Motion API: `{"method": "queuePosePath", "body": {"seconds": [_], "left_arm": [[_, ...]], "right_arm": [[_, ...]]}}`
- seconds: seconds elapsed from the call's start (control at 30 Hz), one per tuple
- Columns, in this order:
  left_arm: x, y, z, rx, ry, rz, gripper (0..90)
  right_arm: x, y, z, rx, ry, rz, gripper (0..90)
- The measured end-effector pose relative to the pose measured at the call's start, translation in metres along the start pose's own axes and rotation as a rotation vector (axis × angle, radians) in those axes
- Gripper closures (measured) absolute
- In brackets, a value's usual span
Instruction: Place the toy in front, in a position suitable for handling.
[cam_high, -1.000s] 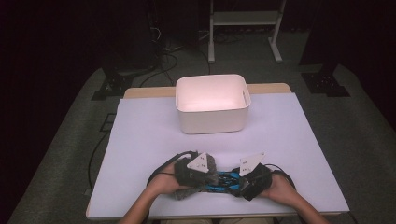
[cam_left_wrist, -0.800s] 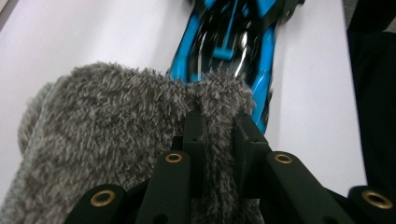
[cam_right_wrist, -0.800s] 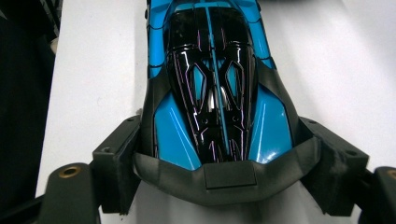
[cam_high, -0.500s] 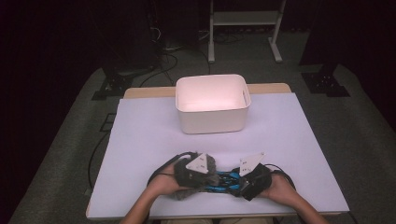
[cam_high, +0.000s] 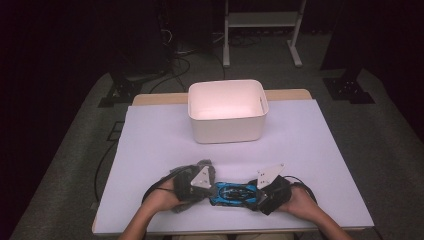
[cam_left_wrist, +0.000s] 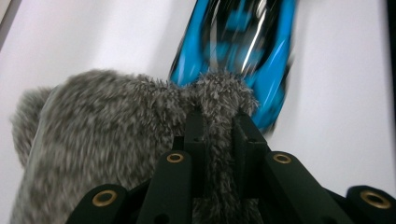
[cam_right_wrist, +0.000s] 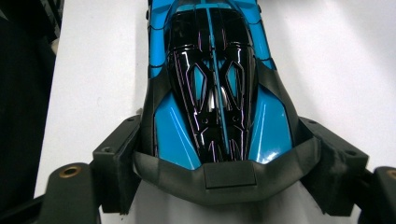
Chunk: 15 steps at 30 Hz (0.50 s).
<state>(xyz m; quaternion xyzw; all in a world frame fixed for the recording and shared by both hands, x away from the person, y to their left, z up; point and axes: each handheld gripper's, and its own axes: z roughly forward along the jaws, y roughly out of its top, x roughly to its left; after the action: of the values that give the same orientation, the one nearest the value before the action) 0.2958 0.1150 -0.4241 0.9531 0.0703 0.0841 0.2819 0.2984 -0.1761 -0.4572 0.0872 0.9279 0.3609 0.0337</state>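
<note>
White table (cam_high: 150, 145): white bin (cam_high: 226, 112) at far middle; blue toy car (cam_high: 231, 193), grey plush (cam_high: 192, 182) near front edge.

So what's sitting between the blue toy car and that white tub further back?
Nothing: in the high view, bare white tabletop separates the blue toy car from the white tub.

Blue-black toy car (cam_high: 231, 192) flat on table — grey furry toy (cam_high: 200, 167) touching.
</note>
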Motion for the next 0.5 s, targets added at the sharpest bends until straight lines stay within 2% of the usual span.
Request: {"method": "queuePosePath", "body": {"seconds": [0.07,0.13,0.2,0.27,0.4,0.43,0.5], "left_arm": [[0.003,-0.005,0.000,-0.038,-0.024,-0.034,78.7],[0.007,-0.004,0.000,-0.064,-0.032,-0.048,78.8],[0.011,0.001,0.001,-0.083,-0.037,-0.052,78.8],[0.014,0.012,0.001,-0.108,-0.051,-0.054,78.9],[0.010,0.039,0.008,-0.173,-0.108,-0.010,78.8],[0.007,0.045,0.011,-0.175,-0.115,0.003,78.8],[0.003,0.054,0.019,-0.136,-0.103,0.036,78.7]], "right_arm": [[0.000,0.003,0.000,0.016,-0.002,-0.016,22.4],[-0.001,0.006,0.001,0.032,-0.007,-0.035,22.4],[-0.002,0.010,0.002,0.041,-0.016,-0.061,22.3],[-0.005,0.014,0.004,0.050,-0.006,-0.085,22.2],[-0.010,0.017,0.009,0.050,0.023,-0.055,22.0],[-0.010,0.017,0.009,0.045,0.022,-0.055,22.0],[-0.010,0.015,0.009,0.034,0.023,-0.038,21.9]]}}
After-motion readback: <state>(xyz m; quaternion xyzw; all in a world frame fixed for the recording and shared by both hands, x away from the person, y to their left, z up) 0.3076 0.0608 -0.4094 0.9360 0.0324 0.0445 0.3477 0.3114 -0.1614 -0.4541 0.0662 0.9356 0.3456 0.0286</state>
